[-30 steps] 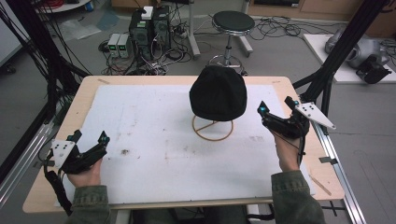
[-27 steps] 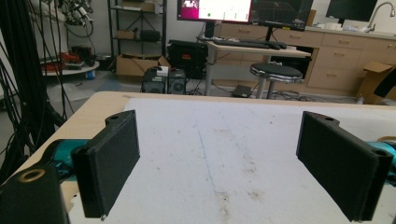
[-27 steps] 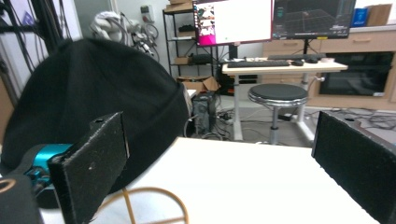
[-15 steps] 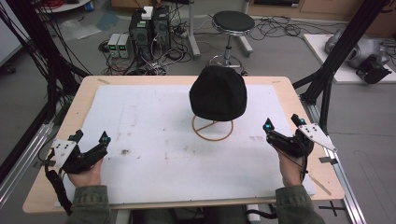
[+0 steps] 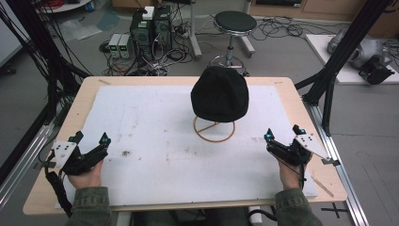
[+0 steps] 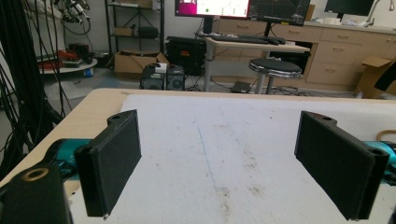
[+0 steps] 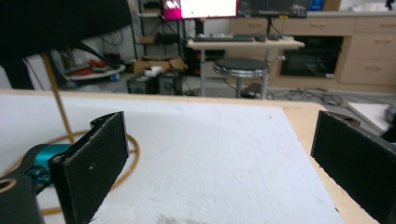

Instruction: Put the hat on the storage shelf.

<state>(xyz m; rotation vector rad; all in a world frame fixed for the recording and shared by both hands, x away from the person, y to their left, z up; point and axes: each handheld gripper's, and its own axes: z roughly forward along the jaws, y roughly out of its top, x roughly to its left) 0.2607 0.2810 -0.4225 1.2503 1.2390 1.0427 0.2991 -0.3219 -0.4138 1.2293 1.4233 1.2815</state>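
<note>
A black beanie (image 5: 219, 94) sits on a wooden stand whose ring base (image 5: 215, 130) lies on the white sheet (image 5: 155, 113) at mid-table. My left gripper (image 5: 91, 138) rests open near the front left of the sheet, nothing between its jaws (image 6: 222, 144). My right gripper (image 5: 282, 133) is open at the front right, a hand's width to the right of the ring. In the right gripper view the beanie (image 7: 60, 23) hangs at the upper left, the stand's rod (image 7: 57, 95) and ring (image 7: 134, 145) lie left of the open right gripper (image 7: 219, 149).
The wooden table edge (image 5: 308, 113) runs just right of my right gripper. Black frame posts (image 5: 336, 61) stand at both sides. A stool (image 5: 234, 22), computers (image 5: 150, 28) and cables sit on the floor beyond the far edge.
My right gripper has drawn back from beside the beanie toward the near edge of the table and come down low. The left gripper has barely moved.
</note>
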